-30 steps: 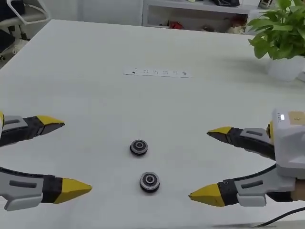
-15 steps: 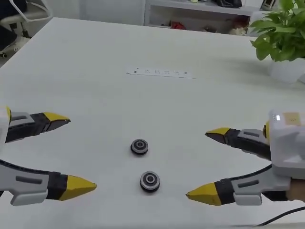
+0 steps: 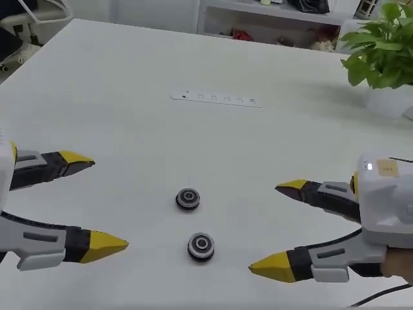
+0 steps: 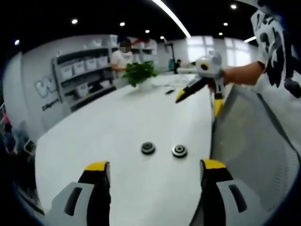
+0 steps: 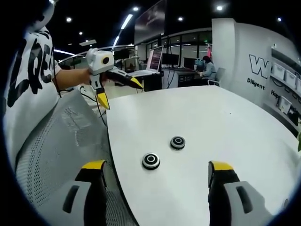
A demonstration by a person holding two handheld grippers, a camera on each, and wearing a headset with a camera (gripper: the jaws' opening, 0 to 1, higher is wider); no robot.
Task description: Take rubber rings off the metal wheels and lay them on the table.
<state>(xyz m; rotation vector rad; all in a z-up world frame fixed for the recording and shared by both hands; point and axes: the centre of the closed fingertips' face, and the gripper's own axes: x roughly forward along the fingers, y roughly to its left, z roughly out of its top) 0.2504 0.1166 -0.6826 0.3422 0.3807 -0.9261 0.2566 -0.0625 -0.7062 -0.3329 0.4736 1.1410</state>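
Far metal wheel [image 3: 188, 199] and near metal wheel [image 3: 201, 246] lie flat, just apart, at your edge of the white tabletop [image 3: 129, 84], dark rubber rings [image 3: 191, 247] on both. Your left claw [image 3: 110, 203] and right claw [image 3: 263, 227] flank them, both spread wide, gripping nothing.

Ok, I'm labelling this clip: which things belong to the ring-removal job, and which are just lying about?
Job: far wheel; near wheel; left gripper and right gripper, both open; table.
Lying about: power strip; potted plant.
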